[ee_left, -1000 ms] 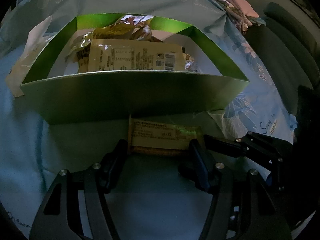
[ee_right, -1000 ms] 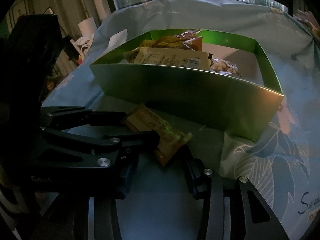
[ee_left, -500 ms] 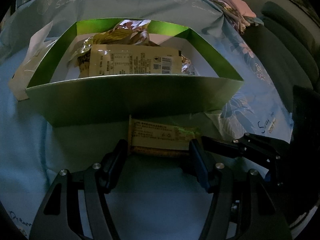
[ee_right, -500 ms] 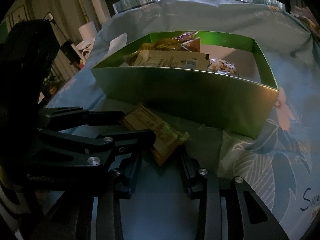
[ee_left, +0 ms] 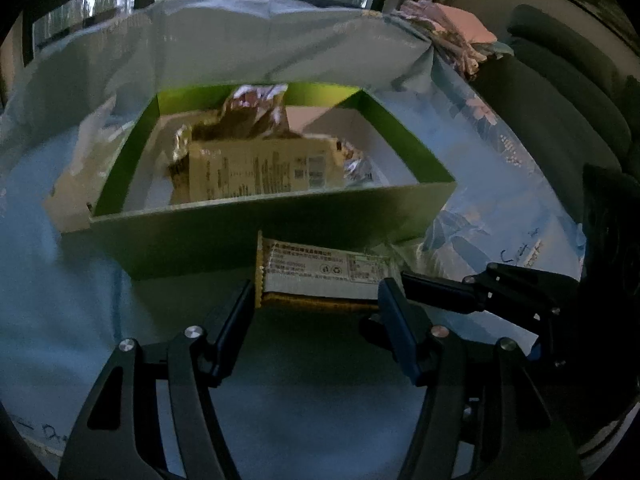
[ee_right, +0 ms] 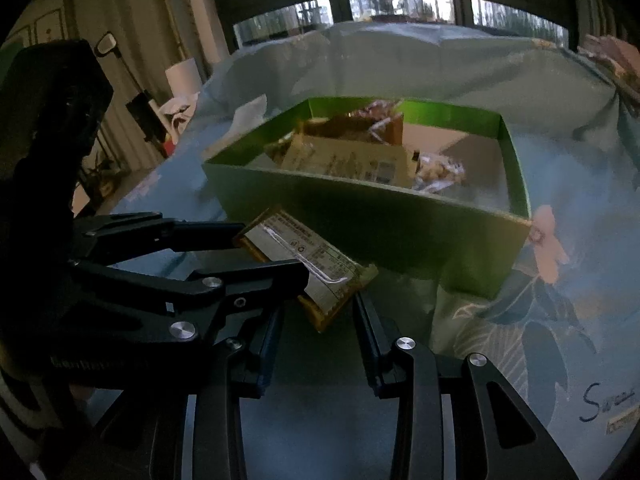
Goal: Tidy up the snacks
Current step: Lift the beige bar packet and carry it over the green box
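A tan snack bar packet (ee_left: pixel 320 272) is held by its two ends between the fingers of my left gripper (ee_left: pixel 316 296), lifted in front of the green box (ee_left: pixel 276 232). The same packet (ee_right: pixel 308 264) shows in the right wrist view, raised off the cloth beside the box's near wall (ee_right: pixel 380 220). My right gripper (ee_right: pixel 320 312) is open and empty, its fingers either side of the packet's near corner, just under it. The box holds several snack packets, a large tan one (ee_left: pixel 260 168) on top.
A light blue flowered cloth (ee_right: pixel 540 320) covers the table. A pale paper piece (ee_left: pixel 76 184) lies left of the box. Folded cloth (ee_left: pixel 448 32) and a dark sofa (ee_left: pixel 568 100) are at the right. Windows stand behind.
Both grippers have risen and pulled back from the box; the packet has come up off the cloth in the left gripper, and more of the box's inside shows.
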Demonstrator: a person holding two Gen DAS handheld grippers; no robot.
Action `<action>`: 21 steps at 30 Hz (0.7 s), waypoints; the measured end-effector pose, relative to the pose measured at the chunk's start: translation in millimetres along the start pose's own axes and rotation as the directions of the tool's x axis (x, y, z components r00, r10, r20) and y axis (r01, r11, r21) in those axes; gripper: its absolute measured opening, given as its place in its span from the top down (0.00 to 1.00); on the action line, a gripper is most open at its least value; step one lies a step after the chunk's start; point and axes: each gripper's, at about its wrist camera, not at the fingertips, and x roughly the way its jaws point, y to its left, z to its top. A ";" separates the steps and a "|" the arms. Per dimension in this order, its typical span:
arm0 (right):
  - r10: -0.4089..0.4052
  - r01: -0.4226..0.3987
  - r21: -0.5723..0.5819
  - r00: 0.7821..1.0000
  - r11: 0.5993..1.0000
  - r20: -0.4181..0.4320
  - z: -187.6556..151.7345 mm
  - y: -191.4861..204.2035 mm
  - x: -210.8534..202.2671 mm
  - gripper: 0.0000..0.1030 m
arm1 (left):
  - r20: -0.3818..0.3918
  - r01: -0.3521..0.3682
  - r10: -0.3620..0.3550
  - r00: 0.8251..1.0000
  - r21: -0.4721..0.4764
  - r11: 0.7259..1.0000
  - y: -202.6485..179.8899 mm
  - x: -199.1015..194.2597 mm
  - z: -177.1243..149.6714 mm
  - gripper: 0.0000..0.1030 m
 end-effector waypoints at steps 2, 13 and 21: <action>-0.004 0.004 -0.006 1.000 1.000 0.017 3.1 2.2 -5.4 0.63 | 0.018 -0.005 0.005 1.000 0.007 1.000 -1.9 -5.2 2.6 0.39; -0.018 0.022 -0.038 0.996 0.999 0.086 20.0 4.4 -22.7 0.63 | 0.084 -0.014 0.012 0.996 0.029 0.999 -7.0 -20.8 21.9 0.39; -0.025 0.032 -0.050 0.991 0.998 0.135 37.8 0.2 -29.4 0.63 | 0.130 -0.021 0.015 0.991 0.044 0.999 -8.8 -26.0 47.8 0.39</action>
